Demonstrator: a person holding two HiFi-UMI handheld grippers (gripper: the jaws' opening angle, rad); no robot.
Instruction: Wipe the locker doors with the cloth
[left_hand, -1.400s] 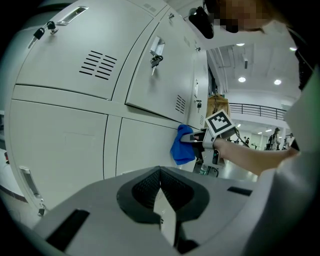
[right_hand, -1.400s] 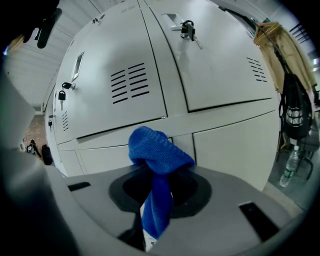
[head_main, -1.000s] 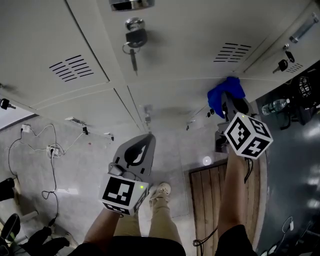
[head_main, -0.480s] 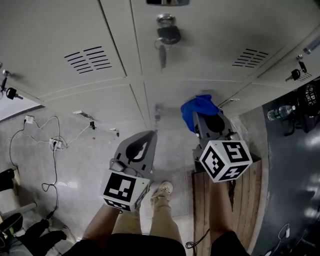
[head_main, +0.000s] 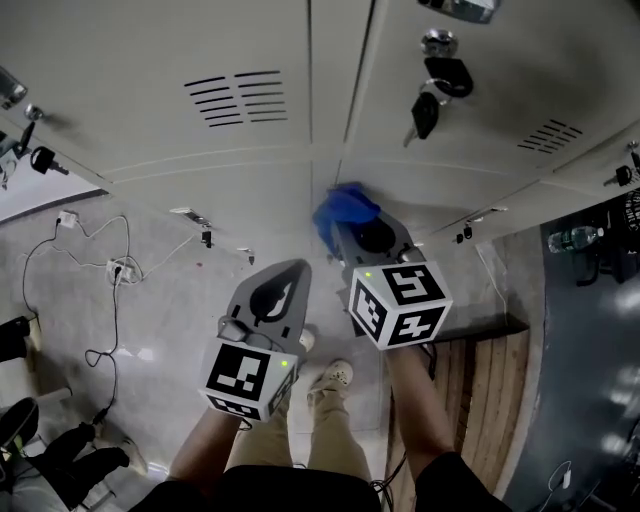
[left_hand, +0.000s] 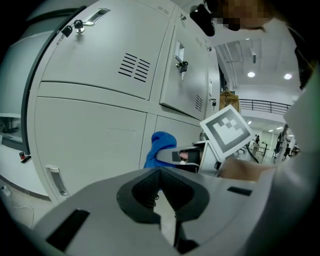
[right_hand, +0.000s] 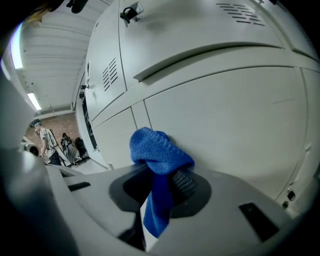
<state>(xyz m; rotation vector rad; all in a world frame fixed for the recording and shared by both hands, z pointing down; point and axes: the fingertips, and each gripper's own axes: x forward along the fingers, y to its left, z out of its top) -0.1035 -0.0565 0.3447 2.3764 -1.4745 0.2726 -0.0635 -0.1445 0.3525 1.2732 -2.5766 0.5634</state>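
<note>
A blue cloth (head_main: 342, 212) is bunched in my right gripper (head_main: 352, 230), which is shut on it and holds it against a pale grey lower locker door (head_main: 250, 190) just below the seam between two upper doors. In the right gripper view the cloth (right_hand: 157, 152) droops between the jaws, its top touching the door (right_hand: 225, 110). My left gripper (head_main: 293, 272) hangs shut and empty to the left of the right one, away from the lockers. Its own view shows the cloth (left_hand: 160, 146) and the right gripper's marker cube (left_hand: 227, 130) beyond its jaws.
A padlock with keys (head_main: 438, 80) hangs on the upper right door; vent slots (head_main: 245, 95) mark the upper left one. Small door handles (head_main: 205, 237) stick out low down. On the floor lie a power strip with cables (head_main: 110, 298) and a wooden board (head_main: 480, 400).
My right gripper has carried the cloth leftward along the lower locker doors, from the right-hand locker to the middle seam. The left gripper has stayed in place, shut.
</note>
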